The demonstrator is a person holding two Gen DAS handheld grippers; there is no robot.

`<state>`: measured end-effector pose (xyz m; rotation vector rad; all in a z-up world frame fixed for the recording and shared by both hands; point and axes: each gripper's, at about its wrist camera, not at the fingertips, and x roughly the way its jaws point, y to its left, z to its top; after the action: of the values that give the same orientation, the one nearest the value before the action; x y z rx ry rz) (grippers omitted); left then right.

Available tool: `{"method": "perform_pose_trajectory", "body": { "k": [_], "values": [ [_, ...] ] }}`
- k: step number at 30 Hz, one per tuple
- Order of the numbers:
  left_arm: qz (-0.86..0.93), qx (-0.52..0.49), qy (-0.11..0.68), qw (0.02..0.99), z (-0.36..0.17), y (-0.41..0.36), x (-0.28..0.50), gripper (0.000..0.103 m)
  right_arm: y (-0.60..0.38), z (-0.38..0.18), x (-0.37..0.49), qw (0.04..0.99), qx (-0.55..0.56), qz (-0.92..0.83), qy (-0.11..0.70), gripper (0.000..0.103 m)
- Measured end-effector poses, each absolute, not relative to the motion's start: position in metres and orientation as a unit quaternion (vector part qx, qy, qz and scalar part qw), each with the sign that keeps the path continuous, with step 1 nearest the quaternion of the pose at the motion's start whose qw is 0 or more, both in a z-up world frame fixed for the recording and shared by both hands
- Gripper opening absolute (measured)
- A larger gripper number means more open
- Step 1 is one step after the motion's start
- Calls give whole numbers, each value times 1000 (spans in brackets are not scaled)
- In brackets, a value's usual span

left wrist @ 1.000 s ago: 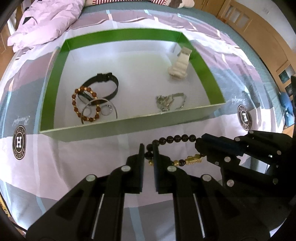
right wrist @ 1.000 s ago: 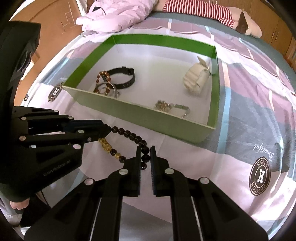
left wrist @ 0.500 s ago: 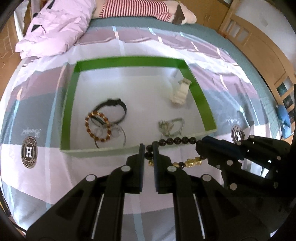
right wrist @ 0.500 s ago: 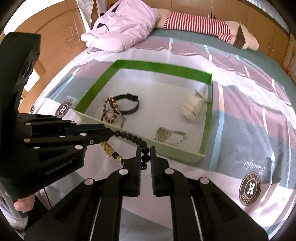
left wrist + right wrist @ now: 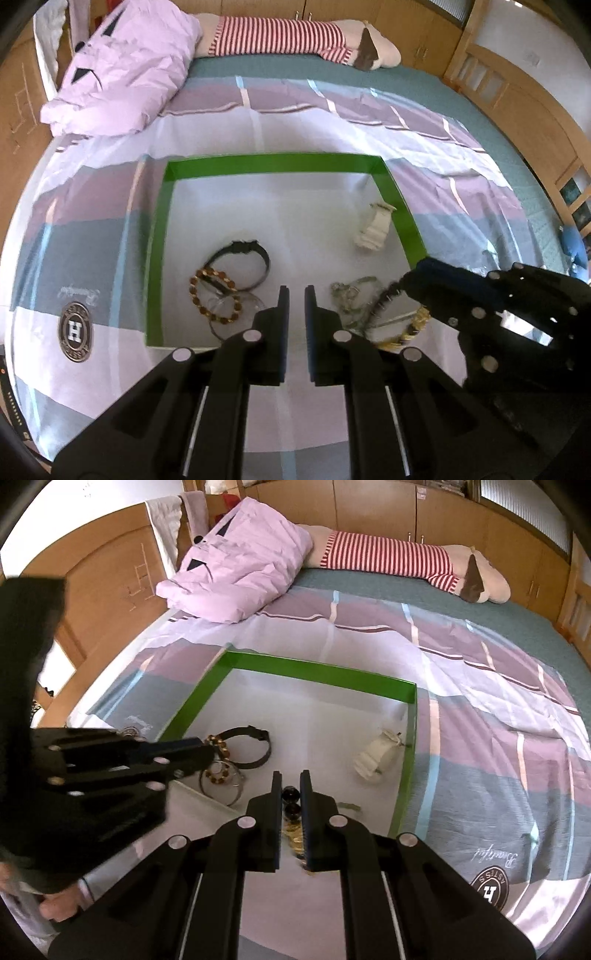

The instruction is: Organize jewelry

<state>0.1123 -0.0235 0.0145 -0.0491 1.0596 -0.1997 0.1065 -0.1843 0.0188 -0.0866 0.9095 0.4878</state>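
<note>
Above the near edge of the green-walled box [image 5: 400, 210], on the bed [image 5: 424, 122], a bracelet of dark beads [image 5: 290, 795] with a gold charm [image 5: 415, 326] is carried by the right claw [image 5: 287, 801], whose jaws are pinched on two of the beads. From the left wrist view the string is seen hanging from that claw's tip and drooping in a loop, blurred, with the charm at the low end; its long axis seems to run downward and toward the left claw [image 5: 294, 295], though the exact lie cannot be made out. The left claw is pressed nearly together, and no bead is seen between its jaws, so the bracelet is judged to be held by the right alone.

The grip on the beads rather than the charm is probably chosen so that the heavier charm hangs lowest and lands first. Inside the box a black strap [image 5: 243, 254], a brown beaded bracelet [image 5: 214, 295], a silver chain [image 5: 349, 291] and a white band [image 5: 375, 230] are already laid apart from one another; bare floor is left toward the far wall.
</note>
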Motion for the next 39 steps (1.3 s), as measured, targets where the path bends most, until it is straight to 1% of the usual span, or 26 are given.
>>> {"method": "perform_pose_trajectory", "body": {
  "k": [4,7,8,10,11,12,16,19,21,23,25,26,28,33,38,39],
  "values": [
    [-102,-23,507,856,14,-23,104,8,-181,31,95,870,-42,248,424,9],
    [-124,-41,510,850,17,-17,97,8,-178,41,84,871,-45,258,415,9],
    [-136,-46,511,847,18,-17,95,11,-178,47,79,872,-44,264,409,9],
    [-149,-46,508,847,19,-16,90,21,-178,53,74,873,-41,272,403,9],
    [-143,-41,507,849,18,-15,87,31,-177,55,72,872,-40,276,402,9],
    [-138,-37,511,847,15,-12,82,34,-176,57,70,871,-39,279,403,9],
    [-139,-26,541,829,-4,1,66,34,-178,53,61,855,-23,292,427,9],
    [-129,-24,552,823,-18,12,59,34,-183,35,51,823,11,331,461,9],
    [-124,-19,566,815,-33,10,61,34,-187,3,52,799,24,332,501,9],
    [-130,-10,585,801,-49,-1,63,34,-192,-35,61,784,16,299,544,9],
    [-142,0,596,791,-58,-14,63,34,-194,-71,70,762,-2,262,592,17],
    [-150,6,598,787,-62,-22,62,34,-197,-83,75,760,-12,235,606,17],
    [-166,25,602,781,-68,-41,58,34,-199,-84,77,771,-43,206,602,17],
    [-191,57,608,768,-85,-71,44,35,-207,-80,71,769,-58,205,602,18],
    [-177,86,619,761,-102,-79,42,35,-208,-97,65,753,-73,207,620,18],
    [-174,91,617,762,-103,-79,41,32,-203,-98,63,751,-80,212,620,18]
  ]
}}
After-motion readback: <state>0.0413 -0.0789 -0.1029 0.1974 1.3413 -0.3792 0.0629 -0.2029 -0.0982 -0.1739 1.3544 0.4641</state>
